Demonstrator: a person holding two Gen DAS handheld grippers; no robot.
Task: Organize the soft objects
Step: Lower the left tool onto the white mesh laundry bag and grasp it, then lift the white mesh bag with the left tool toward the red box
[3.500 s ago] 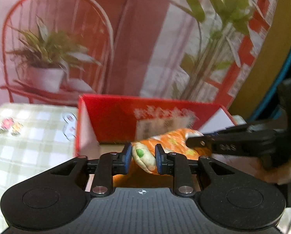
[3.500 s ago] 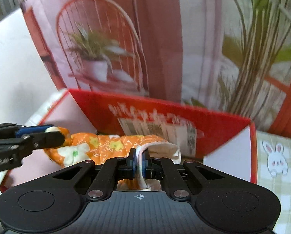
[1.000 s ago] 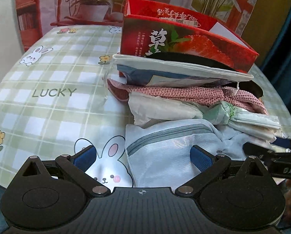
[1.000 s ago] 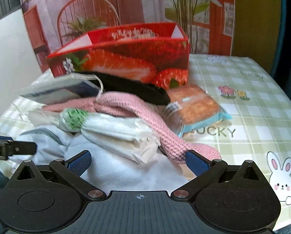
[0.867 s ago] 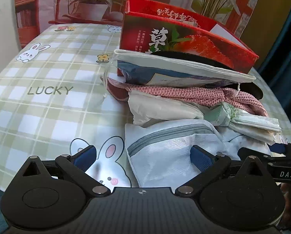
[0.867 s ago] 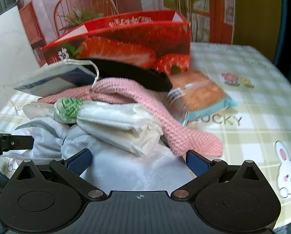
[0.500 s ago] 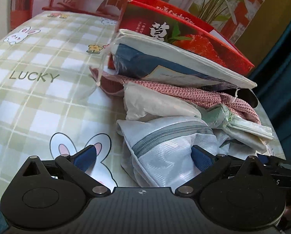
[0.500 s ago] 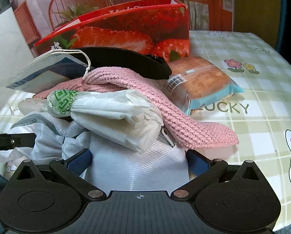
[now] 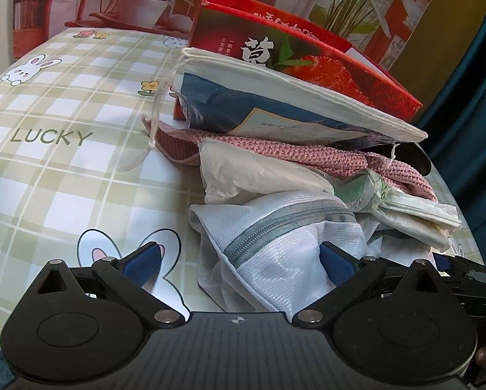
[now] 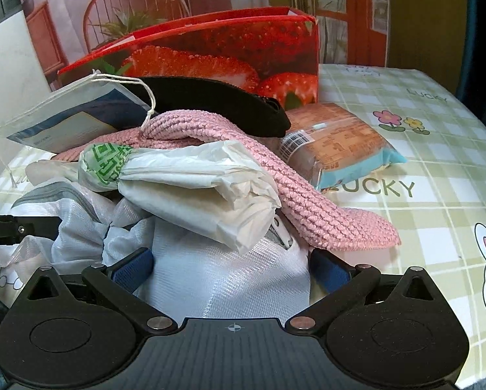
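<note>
A white mesh zip bag (image 9: 275, 247) lies at the near end of a pile of soft things on the table; it also shows in the right wrist view (image 10: 217, 279). My left gripper (image 9: 239, 260) is open, its fingers on either side of the bag's left end. My right gripper (image 10: 230, 269) is open around the bag's right end. On the bag rest a rolled white plastic bag (image 10: 191, 188), a pink knitted cloth (image 10: 301, 201), a black strap (image 10: 217, 100) and a drawstring pouch (image 9: 275, 110). Behind stands the red strawberry box (image 10: 230, 55).
A wrapped bread pack (image 10: 340, 143) lies right of the pile on the green checked tablecloth (image 9: 64, 130). The table's front edge is just under both grippers. A printed backdrop stands behind the box.
Both grippers have let go of the orange mitt in the box, drawn back to the table's near edge and opened. Over the last second they have moved in around the mesh bag.
</note>
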